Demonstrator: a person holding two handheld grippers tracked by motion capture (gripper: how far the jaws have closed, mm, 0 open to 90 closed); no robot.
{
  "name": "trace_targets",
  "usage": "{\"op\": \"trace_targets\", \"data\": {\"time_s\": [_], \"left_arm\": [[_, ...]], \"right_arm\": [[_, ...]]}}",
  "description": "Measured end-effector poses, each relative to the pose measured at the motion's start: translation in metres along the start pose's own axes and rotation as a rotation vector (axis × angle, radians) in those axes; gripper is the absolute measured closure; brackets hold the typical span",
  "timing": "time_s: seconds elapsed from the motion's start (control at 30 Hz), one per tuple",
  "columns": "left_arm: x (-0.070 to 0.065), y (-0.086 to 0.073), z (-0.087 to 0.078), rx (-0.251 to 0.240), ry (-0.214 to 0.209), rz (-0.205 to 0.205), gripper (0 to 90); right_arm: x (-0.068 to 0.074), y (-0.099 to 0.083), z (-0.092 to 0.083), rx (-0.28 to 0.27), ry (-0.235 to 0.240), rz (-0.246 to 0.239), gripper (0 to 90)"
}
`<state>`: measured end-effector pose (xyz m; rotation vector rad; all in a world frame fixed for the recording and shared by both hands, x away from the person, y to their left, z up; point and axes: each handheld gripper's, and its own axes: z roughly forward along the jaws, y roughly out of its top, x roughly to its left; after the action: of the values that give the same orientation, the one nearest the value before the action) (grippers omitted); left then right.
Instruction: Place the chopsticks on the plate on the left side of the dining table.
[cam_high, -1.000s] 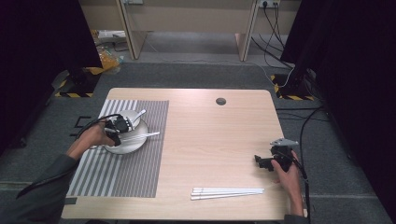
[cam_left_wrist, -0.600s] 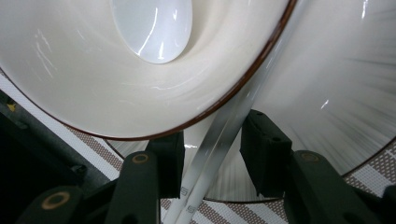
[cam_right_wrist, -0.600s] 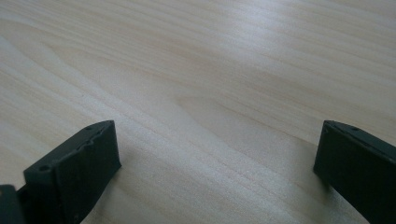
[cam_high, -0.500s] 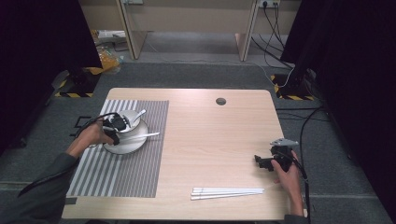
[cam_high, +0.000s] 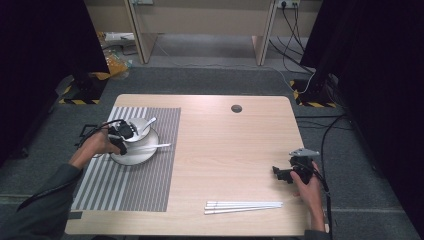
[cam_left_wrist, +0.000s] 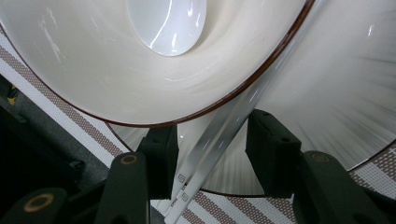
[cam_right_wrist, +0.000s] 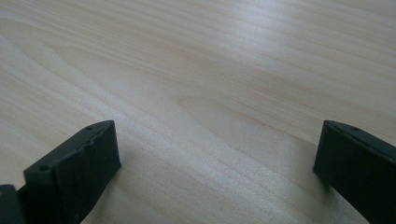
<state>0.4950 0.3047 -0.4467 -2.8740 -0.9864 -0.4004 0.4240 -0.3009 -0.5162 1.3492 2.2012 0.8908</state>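
Observation:
A white bowl (cam_high: 138, 128) (cam_left_wrist: 93, 70) with a brown rim stands on a white plate (cam_high: 135, 156) (cam_left_wrist: 327, 93) on the striped placemat (cam_high: 130, 185). A white spoon (cam_high: 150, 121) (cam_left_wrist: 168, 23) rests in the bowl. White chopsticks (cam_high: 155, 146) (cam_left_wrist: 219, 135) lie across the plate beside the bowl. My left gripper (cam_high: 124, 135) (cam_left_wrist: 215, 156) straddles their near end. Its jaws have just been opening, and a gap shows on each side of the sticks. My right gripper (cam_high: 279, 172) (cam_right_wrist: 217, 149) rests wide open over bare wood at the right, holding nothing.
More white chopsticks (cam_high: 243, 205) lie near the table's front edge, left of the right hand. A round cable hole (cam_high: 236, 108) sits at the back of the wooden table (cam_high: 225, 150). Cables run on the floor to the right.

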Motion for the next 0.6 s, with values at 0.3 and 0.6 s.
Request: {"op": "trace_targets", "data": {"time_s": [0.3, 0.6], "left_arm": [[-0.013, 0.000, -0.014, 0.015, 0.030, 0.041, 50.4], [-0.044, 0.009, -0.027, -0.048, -0.014, 0.110, 48.7]], "right_arm": [[0.000, 0.000, 0.000, 0.000, 0.000, -0.001, 0.2], [0.000, 0.000, 0.000, 0.000, 0.001, 0.000, 0.2]]}}
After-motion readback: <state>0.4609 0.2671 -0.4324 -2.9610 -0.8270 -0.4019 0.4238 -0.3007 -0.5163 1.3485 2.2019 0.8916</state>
